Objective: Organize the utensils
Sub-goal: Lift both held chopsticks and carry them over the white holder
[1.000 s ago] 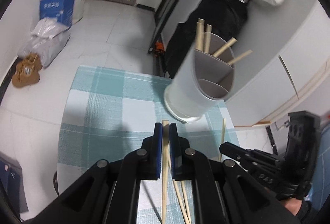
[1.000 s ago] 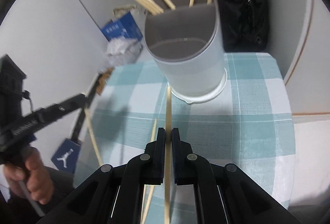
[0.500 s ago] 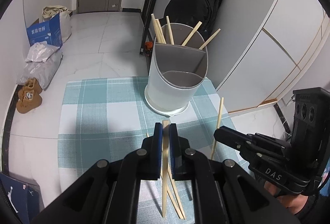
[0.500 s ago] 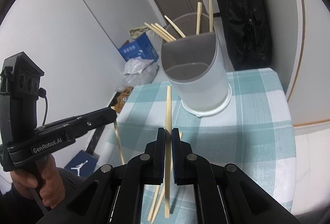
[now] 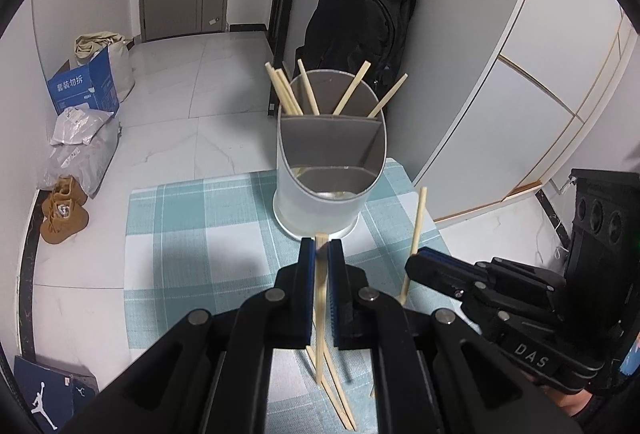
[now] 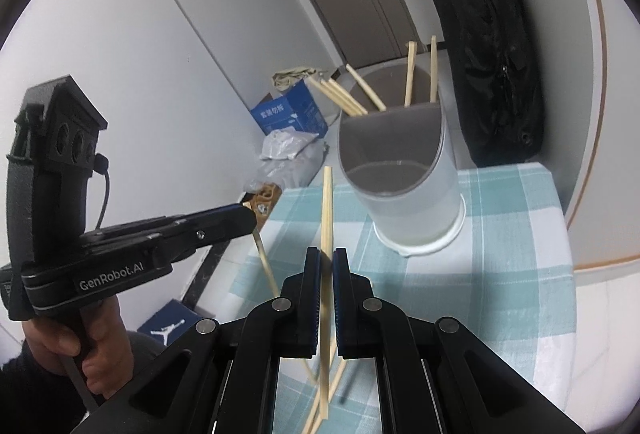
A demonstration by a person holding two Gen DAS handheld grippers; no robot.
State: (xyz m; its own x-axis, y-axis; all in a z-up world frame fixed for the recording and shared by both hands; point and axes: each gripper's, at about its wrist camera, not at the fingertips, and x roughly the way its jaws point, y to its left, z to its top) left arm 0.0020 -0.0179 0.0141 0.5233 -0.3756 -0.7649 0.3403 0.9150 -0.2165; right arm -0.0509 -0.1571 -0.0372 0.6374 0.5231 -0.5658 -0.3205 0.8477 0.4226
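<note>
A white utensil holder [image 5: 330, 170] with grey dividers stands at the far side of the checked table; it also shows in the right wrist view [image 6: 404, 178]. Several chopsticks lean in its back compartment. My left gripper [image 5: 319, 248] is shut on a wooden chopstick [image 5: 320, 314], held above the table in front of the holder. My right gripper [image 6: 327, 256] is shut on another chopstick [image 6: 326, 218] that points up toward the holder. The right gripper [image 5: 416, 264] shows in the left view, the left gripper [image 6: 250, 220] in the right view. Loose chopsticks [image 5: 338, 398] lie on the cloth below.
The teal checked tablecloth [image 5: 192, 234] covers a small table. A black backpack [image 5: 360, 30] hangs behind the holder. On the floor at left are a blue box [image 5: 84, 86], plastic bags [image 5: 80, 142] and brown shoes [image 5: 64, 214].
Both grippers have risen and drawn back from the holder, each still holding its chopstick. The holder now looks farther away and upright in both views.
</note>
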